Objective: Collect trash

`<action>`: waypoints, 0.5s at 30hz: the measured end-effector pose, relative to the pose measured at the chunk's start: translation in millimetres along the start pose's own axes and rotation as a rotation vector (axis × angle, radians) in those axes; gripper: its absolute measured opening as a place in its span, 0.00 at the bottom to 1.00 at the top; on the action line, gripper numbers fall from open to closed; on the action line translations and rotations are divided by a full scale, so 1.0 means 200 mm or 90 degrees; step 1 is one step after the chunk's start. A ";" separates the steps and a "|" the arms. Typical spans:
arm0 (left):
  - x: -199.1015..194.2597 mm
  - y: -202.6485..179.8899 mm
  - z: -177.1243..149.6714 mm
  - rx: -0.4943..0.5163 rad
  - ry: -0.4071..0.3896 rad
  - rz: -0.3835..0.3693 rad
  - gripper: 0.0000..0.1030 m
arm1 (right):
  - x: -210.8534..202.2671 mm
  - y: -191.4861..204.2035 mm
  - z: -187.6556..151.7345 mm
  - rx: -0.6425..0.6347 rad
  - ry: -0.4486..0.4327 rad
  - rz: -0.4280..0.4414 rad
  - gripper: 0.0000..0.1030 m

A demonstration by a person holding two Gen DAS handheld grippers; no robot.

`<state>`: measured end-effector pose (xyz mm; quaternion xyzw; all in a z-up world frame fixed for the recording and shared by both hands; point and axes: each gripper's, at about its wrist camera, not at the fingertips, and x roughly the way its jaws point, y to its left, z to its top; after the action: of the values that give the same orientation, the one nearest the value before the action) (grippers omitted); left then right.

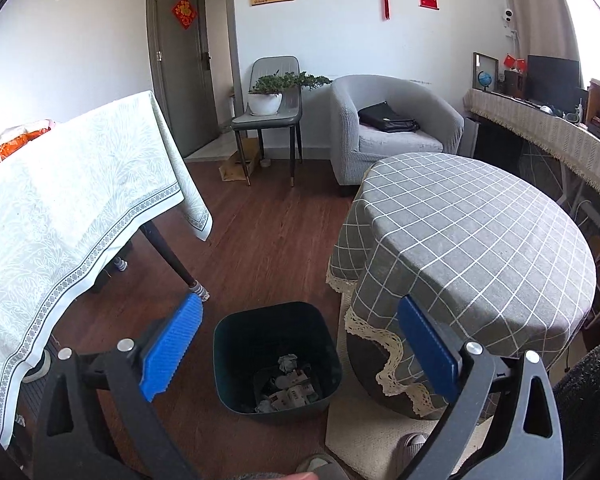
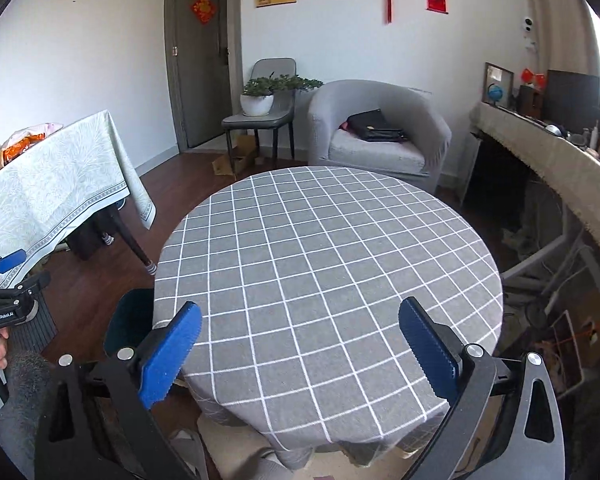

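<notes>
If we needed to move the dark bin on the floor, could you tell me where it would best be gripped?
I would grip the dark bin by its thin upper rim, coming from above with the left hand-held gripper, one finger inside the wall and one outside. It stands upright with its mouth open, and the side away from the round table looks freest. Its body seems too wide to span.

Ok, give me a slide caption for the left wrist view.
Open left tool above dark green plastic bin holding crumpled paper trash, beside round grey checked table.

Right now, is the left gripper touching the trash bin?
Apart. The left wrist view shows the left gripper open above the trash bin, whose rim and the trash inside show clear between the fingers.
</notes>
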<state>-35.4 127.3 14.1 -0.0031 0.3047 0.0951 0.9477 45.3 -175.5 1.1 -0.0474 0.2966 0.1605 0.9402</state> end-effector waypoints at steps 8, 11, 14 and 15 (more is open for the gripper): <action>-0.03 -0.02 -0.05 -0.015 -0.001 0.002 0.97 | -0.07 -0.12 -0.17 0.032 -0.014 -0.037 0.97; -0.03 -0.03 -0.05 -0.020 -0.007 -0.001 0.97 | -0.07 -0.15 -0.19 0.028 -0.014 -0.029 0.97; -0.04 -0.05 -0.05 -0.017 -0.010 -0.005 0.97 | -0.09 -0.15 -0.20 0.024 -0.028 -0.011 0.97; -0.03 -0.06 -0.05 -0.015 -0.010 -0.005 0.97 | -0.10 -0.14 -0.19 0.020 -0.033 -0.006 0.97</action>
<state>-44.6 114.6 9.4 -0.0146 0.2959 0.0948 0.9504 18.6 -214.8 -18.8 -0.0294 0.2745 0.1527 0.9489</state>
